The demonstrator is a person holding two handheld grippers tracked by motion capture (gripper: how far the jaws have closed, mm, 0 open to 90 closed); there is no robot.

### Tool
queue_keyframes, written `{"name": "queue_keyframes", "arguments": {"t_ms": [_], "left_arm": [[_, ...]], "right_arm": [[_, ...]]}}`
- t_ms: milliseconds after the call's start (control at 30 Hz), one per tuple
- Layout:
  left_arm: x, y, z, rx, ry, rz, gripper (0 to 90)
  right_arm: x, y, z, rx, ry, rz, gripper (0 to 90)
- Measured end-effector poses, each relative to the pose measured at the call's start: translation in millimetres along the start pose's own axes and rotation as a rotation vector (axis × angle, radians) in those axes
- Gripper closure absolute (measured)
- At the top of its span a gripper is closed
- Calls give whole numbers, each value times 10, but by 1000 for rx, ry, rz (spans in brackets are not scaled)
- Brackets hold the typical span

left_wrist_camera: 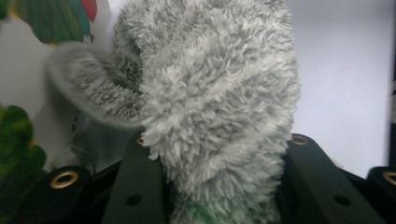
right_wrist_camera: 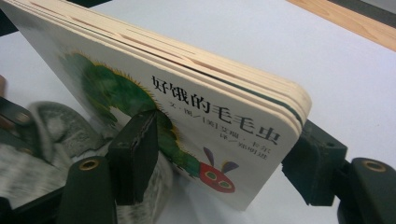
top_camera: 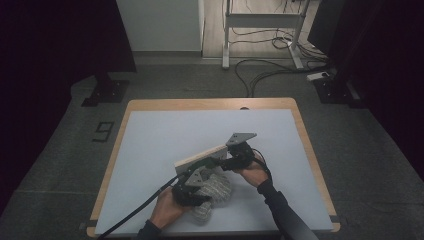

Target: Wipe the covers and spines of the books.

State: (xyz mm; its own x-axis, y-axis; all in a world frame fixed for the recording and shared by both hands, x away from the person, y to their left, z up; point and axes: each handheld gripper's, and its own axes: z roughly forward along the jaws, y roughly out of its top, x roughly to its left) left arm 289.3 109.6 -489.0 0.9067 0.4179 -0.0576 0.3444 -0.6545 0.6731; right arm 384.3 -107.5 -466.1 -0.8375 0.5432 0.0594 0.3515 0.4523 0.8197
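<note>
Dim room with dark corners; both gripper views show soft close-up blur.

It looks like a lab: a table (top_camera: 150, 102) with a white mat on grey carpet, loose cables (top_camera: 265, 70) on the far floor, a metal desk frame (top_camera: 262, 22).

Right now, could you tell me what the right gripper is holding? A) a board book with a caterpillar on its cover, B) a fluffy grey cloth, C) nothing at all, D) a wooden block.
A: in the right gripper view, the right gripper has its black jaws pressed on both faces of the board book, whose cover shows a green caterpillar; the fluffy grey cloth sits in the left gripper.
</note>
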Motion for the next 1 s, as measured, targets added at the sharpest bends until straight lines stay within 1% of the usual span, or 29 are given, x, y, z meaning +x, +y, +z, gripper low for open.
{"name": "queue_keyframes", "arguments": {"t_ms": [133, 233, 300, 367, 433, 533, 633, 733, 867, 1000], "left_arm": [[-8, 52, -182, -31, 2, -9, 646], [-22, 95, -299, -38, 6, -1, 645], [-35, 128, -368, -38, 16, 11, 644], [-47, 160, -436, -48, 19, 15, 642], [-54, 184, -488, -56, 17, 13, 641], [-63, 203, -515, -52, 24, 21, 639], [-75, 195, -527, -40, 33, 25, 638], [-92, 162, -557, -17, 55, 31, 636], [-102, 108, -635, -20, 65, 22, 634], [-69, 41, -721, -21, 83, 3, 633]], "right_arm": [[-4, 6, 7, -2, -1, -5, 309], [-4, 8, 11, -1, -1, -2, 309], [-4, 9, 10, -1, -3, -4, 309], [-3, 9, 8, 0, -4, -4, 309], [-2, 8, 7, 0, -3, -5, 309], [0, 6, 8, -2, -5, -6, 309], [1, 5, 4, -1, -4, -7, 309], [1, 1, -1, -3, -3, -6, 312], [1, -4, -2, -6, -2, -5, 312], [1, -6, -1, -8, -1, -7, 312]]}}
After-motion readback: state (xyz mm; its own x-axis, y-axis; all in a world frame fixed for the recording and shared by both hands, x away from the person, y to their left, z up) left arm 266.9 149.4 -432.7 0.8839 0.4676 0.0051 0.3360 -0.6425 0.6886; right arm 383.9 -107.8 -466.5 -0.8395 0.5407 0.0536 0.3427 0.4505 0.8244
